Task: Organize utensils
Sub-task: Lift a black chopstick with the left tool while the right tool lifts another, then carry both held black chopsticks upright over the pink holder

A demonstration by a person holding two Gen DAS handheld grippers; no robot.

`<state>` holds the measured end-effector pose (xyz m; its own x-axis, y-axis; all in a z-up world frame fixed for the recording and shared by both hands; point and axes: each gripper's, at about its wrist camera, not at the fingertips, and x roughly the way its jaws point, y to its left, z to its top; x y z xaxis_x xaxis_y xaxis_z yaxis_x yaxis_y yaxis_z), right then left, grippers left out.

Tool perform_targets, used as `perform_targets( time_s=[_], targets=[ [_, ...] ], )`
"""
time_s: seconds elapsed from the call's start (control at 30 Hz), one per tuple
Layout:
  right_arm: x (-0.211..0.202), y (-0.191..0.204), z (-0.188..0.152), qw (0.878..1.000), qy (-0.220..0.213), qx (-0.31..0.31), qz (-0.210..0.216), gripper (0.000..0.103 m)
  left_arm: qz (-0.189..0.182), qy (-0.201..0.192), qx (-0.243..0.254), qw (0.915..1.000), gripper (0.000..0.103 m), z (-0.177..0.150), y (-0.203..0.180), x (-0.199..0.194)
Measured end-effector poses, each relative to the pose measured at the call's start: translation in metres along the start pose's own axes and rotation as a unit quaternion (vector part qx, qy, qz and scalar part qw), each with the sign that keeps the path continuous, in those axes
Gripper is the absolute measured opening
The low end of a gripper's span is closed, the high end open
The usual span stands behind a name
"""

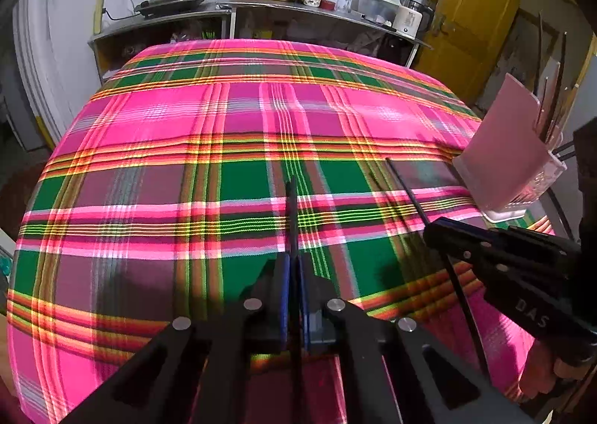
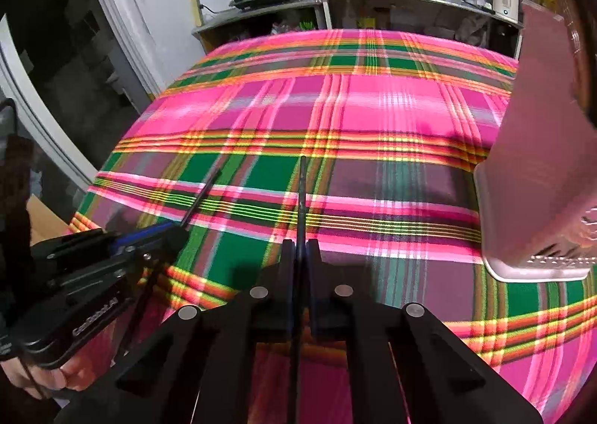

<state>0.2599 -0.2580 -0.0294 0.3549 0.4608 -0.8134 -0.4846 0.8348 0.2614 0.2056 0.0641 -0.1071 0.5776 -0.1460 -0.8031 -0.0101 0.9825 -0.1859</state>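
Left wrist view: left gripper (image 1: 294, 275) fingers clamp 1 black chopstick (image 1: 291, 207); right gripper (image 2: 300, 256) likewise grips another chopstick (image 2: 302, 192), both over desk, prob. bound for pink holder (image 1: 511, 155) nearby.

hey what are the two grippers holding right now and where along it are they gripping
Each is shut on one dark chopstick. The left gripper pinches its chopstick partway along; the right gripper pinches another chopstick likewise, tips pointing forward.

Each of your wrist cameras looks steeply down along its own fingers, close above the plaid worktop (image 1: 156, 148), facing the far shelving at twelve o'clock. Both share the pink holder (image 1: 511, 151) at three o'clock.
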Motion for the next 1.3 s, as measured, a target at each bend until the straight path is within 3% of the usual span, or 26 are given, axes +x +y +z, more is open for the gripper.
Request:
perform_targets(
  time_s=[0.7,1.3],
  targets=[
    [-0.123,0.007,0.005,0.993,-0.115,0.004,0.018,0.005,-0.065,-0.100,0.008,0.9928,0.005,0.023,-0.023,-0.114],
    [-0.164,-0.002,-0.001,0.988,-0.153,0.010,0.016,0.005,-0.089,-0.122,0.016,0.9884,0.005,0.020,-0.041,-0.149]
  ],
)
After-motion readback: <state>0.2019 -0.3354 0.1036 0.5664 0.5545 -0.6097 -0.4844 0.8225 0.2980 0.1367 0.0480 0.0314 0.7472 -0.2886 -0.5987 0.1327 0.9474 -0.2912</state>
